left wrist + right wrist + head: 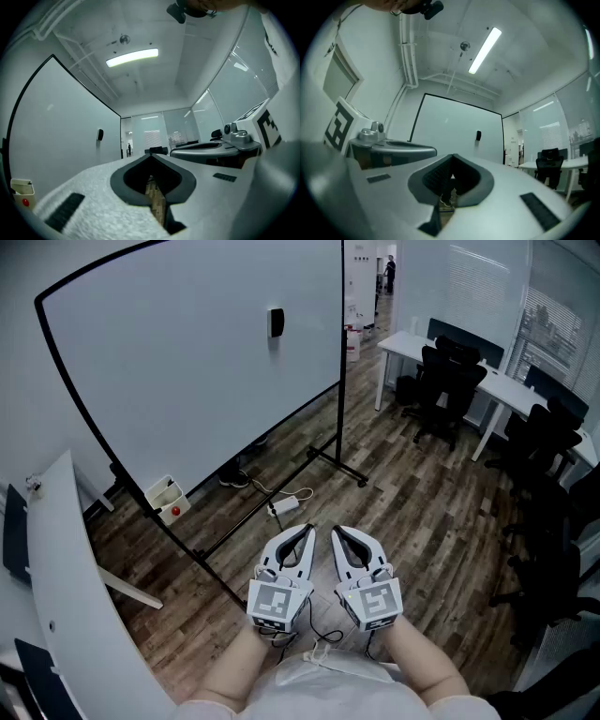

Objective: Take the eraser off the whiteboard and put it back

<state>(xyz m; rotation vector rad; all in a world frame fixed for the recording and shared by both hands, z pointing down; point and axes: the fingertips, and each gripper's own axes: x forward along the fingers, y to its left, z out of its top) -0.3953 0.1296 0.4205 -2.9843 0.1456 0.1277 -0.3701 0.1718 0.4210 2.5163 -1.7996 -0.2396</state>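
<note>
A small black eraser (276, 322) clings high on the whiteboard (187, 371), far ahead of both grippers. It also shows as a dark spot, the eraser (100, 135) in the left gripper view and the eraser (478, 136) in the right gripper view. My left gripper (308, 530) and right gripper (337, 532) sit side by side close to my body, pointing level toward the board. Both are shut with their tips meeting and nothing between them. The left gripper (151, 157) and the right gripper (452, 157) each see the other beside them.
The whiteboard stands on a black wheeled frame (330, 460) with a white marker box (167, 497) on its rail. A white power strip (285, 505) and cable lie on the wood floor. Desks (487, 381) and black chairs (450, 381) fill the right. A white curved surface (66, 596) is at my left.
</note>
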